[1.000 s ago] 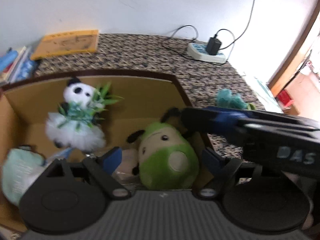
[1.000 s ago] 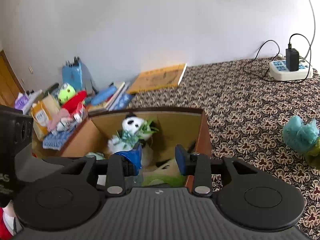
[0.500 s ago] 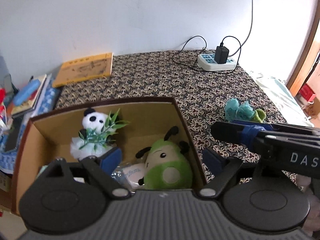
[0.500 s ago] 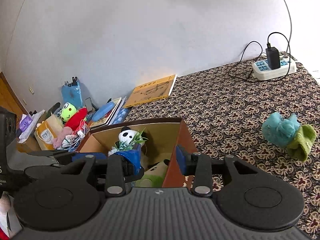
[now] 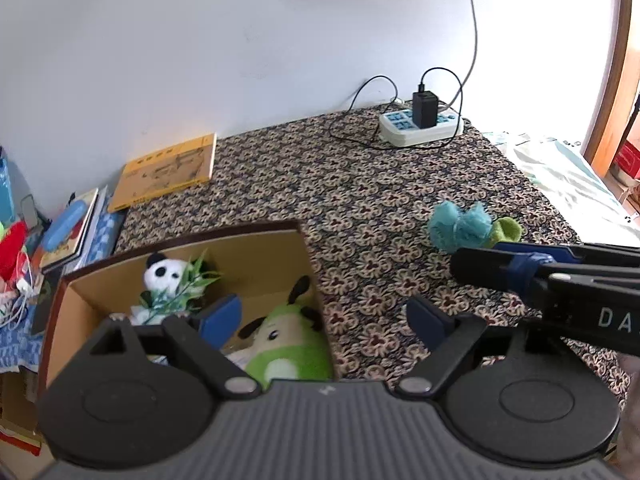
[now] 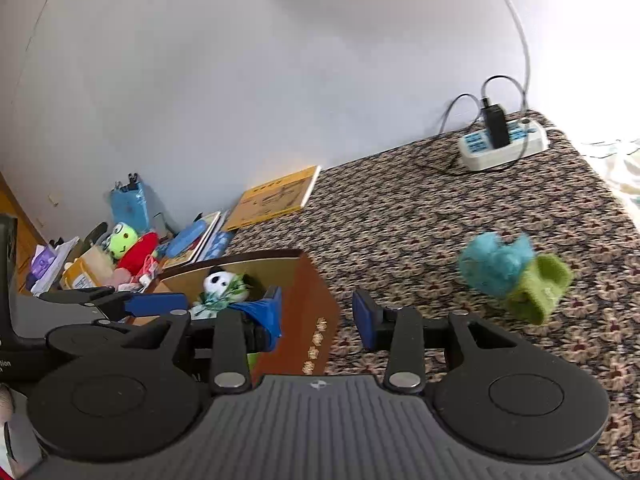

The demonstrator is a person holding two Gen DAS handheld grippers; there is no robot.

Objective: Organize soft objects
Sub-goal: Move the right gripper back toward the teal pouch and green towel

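Note:
A cardboard box point(image 5: 256, 256) point(image 6: 308, 300) sits on the patterned cloth and holds a panda plush point(image 5: 164, 274) point(image 6: 219, 280) and a green plush point(image 5: 288, 354). A teal and green soft toy point(image 5: 464, 226) point(image 6: 508, 272) lies on the cloth to the right of the box. My left gripper point(image 5: 324, 318) is open and empty above the box's right edge. My right gripper point(image 6: 316, 312) is open and empty, above the box's right wall, left of the teal toy. It also shows in the left wrist view point(image 5: 520, 266), just in front of the toy.
A white power strip point(image 5: 420, 126) point(image 6: 504, 144) with a black charger and cables lies at the far edge by the wall. A yellow book point(image 5: 168, 170) point(image 6: 276, 196) lies at the back. Books, a frog plush point(image 6: 122, 240) and clutter fill the left.
Both grippers have risen and drawn back from the box, swinging right. The box now looks smaller and the teal toy has come more into view. Both stay open.

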